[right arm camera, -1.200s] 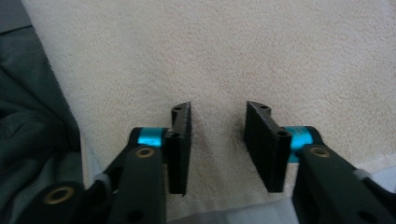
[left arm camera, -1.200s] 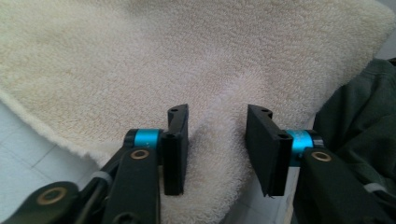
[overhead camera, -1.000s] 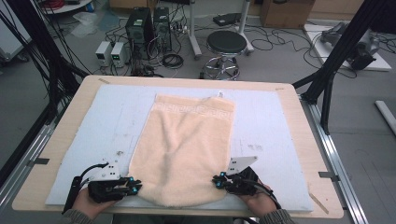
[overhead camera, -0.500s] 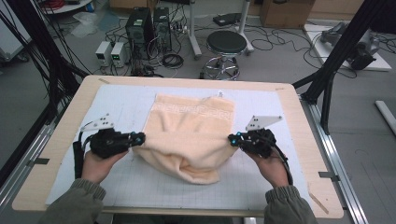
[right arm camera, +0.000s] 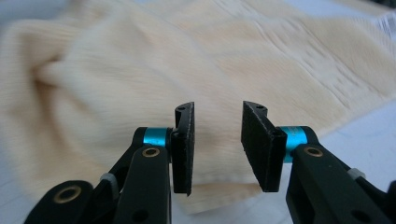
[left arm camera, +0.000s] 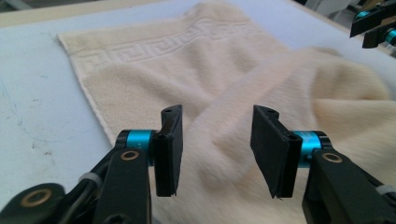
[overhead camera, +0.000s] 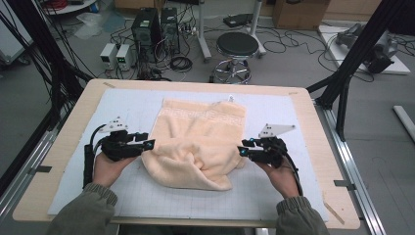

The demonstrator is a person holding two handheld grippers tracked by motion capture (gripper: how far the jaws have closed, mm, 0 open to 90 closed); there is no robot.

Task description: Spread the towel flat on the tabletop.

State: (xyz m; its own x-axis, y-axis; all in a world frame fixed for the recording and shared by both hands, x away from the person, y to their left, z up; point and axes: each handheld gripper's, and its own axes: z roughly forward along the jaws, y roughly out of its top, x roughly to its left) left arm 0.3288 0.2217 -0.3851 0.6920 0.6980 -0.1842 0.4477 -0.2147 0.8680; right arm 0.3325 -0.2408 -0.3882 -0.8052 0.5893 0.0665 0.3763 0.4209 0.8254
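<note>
Towel [overhead camera: 198, 147], peach-coloured terry with a woven key-pattern border along its far edge, lies at the middle of the pale gridded mat [overhead camera: 73, 186] on the wooden table [overhead camera: 313, 127], its near half folded loosely back over the far half in a rumpled mound. Left gripper [overhead camera: 148, 145] sits just beside the fold's left edge and right gripper [overhead camera: 242, 150] just beside its right edge. Both pairs of jaws have just been opening and now stand moderately apart, pads clear of the cloth, gripping nothing.
</note>
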